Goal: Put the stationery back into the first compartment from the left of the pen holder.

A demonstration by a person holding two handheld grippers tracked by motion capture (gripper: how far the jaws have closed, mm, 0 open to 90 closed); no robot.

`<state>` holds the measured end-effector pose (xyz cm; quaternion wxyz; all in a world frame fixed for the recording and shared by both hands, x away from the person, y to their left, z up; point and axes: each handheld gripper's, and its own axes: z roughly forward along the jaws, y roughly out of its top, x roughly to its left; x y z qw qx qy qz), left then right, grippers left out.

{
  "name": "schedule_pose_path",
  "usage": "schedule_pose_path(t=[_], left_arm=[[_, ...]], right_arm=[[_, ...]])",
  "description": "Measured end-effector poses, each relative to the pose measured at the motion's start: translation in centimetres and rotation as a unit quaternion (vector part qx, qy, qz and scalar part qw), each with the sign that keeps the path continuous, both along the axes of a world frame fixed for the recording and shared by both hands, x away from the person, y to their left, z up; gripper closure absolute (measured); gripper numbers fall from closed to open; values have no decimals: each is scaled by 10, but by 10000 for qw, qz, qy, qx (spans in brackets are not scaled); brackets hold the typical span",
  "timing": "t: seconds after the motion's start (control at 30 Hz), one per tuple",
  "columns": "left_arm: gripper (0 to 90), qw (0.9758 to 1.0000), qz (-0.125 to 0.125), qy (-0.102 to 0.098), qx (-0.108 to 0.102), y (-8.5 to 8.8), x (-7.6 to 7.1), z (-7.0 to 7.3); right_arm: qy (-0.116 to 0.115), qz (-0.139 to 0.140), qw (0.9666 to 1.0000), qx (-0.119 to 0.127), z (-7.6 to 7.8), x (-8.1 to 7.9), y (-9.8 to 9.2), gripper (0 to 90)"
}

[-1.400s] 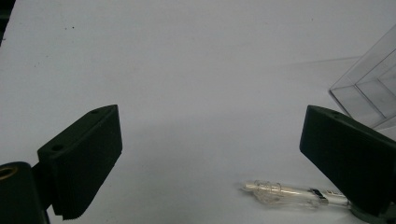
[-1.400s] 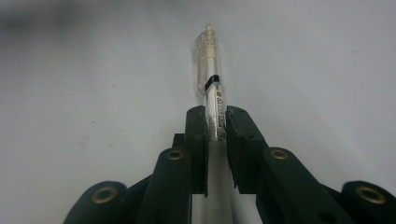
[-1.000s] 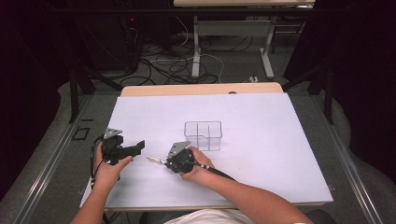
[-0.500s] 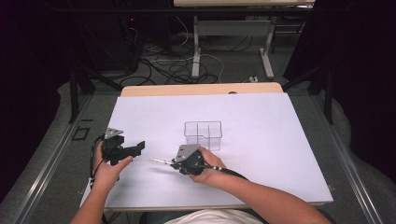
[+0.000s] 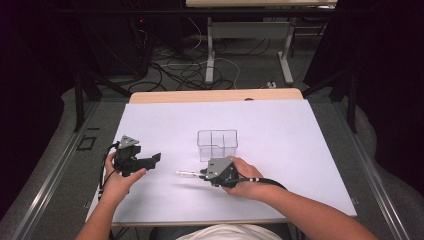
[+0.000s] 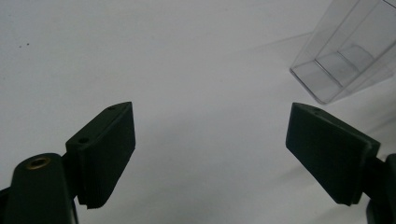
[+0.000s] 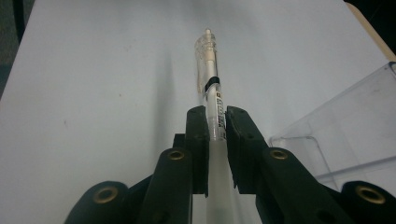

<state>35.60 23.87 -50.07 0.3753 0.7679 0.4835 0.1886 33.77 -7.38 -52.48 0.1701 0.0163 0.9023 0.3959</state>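
A clear plastic pen [image 7: 208, 65] sticks out ahead of my right gripper [image 7: 215, 123], whose jaws are shut on its barrel. From above, the pen [image 5: 187, 173] points left, held a little above the white table [image 5: 300, 140], with the right gripper [image 5: 202, 175] just in front of a clear divided box [image 5: 217, 145]. The box [image 7: 355, 121] stands close on the right of the right gripper view. My left gripper [image 5: 150, 161] hovers at the table's left, open; its jaws have just been closing with nothing between them [image 6: 210, 149]. The box [image 6: 345, 56] lies ahead of it to the right.
The white sheet ends at a wooden table edge [image 5: 215, 95] at the back. Beyond it are floor cables [image 5: 190, 70] and another table's legs [image 5: 210, 45]. Dark frame struts [image 5: 80, 95] stand at both sides.
My right hand has carried the pen to the right and slightly up, ending in front of the clear box. The left hand has stayed where it was.
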Motion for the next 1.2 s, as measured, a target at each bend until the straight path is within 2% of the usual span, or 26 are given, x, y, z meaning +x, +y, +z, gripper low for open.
schedule_pose_path(t=[0.2,0.33,0.4,0.47,0.53,0.6,0.67,0.73,0.77,0.8,0.87,0.93,0.97,1.0,1.03,1.07,1.17,1.2], left_arm=[[190,9993,-363,34,100,-13,-3,6],[209,9971,-734,12,221,-26,-7,13],[231,9953,-911,25,314,-31,-9,16],[256,9938,-1054,-84,343,-37,-11,18],[325,9917,-1238,-139,333,-41,-13,22],[330,9894,-1385,-206,376,-46,-15,26],[336,9869,-1540,-137,456,-50,-16,31],[345,9857,-1617,-217,429,-56,-18,32],[346,9841,-1707,-135,469,-58,-19,33],[348,9831,-1750,-180,505,-61,-20,32],[348,9787,-1959,-114,600,-66,-22,34],[355,9764,-2062,-201,604,-72,-23,34],[360,9743,-2144,-204,658,-74,-24,35],[361,9707,-2278,-176,744,-76,-24,37],[361,9683,-2354,-204,808,-79,-25,37],[361,9671,-2389,-261,829,-82,-26,37],[368,9597,-2611,-129,1031,-89,-27,39],[372,9562,-2698,-113,1132,-91,-28,39]], right_arm=[[-329,140,9992,-177,2,-3,-16,798],[-596,351,9970,-359,5,-9,-22,798],[-697,464,9956,-428,7,-12,-24,798],[-770,566,9944,-452,9,-13,-26,798],[-795,595,9937,-511,10,-12,-26,798],[-853,608,9929,-556,11,-12,-25,798],[-883,613,9924,-600,14,-12,-23,798],[-913,675,9917,-605,17,-13,-20,798],[-904,706,9917,-584,17,-13,-19,798],[-949,738,9909,-603,18,-13,-17,798],[-925,752,9909,-630,18,-12,-15,798],[-938,750,9906,-649,17,-12,-15,798],[-945,761,9905,-650,17,-12,-14,798],[-937,787,9904,-645,18,-12,-14,798],[-935,800,9903,-645,18,-12,-14,798],[-932,807,9904,-633,18,-12,-15,798],[-899,751,9913,-601,18,-9,-15,798],[-919,741,9910,-630,18,-9,-15,798]])
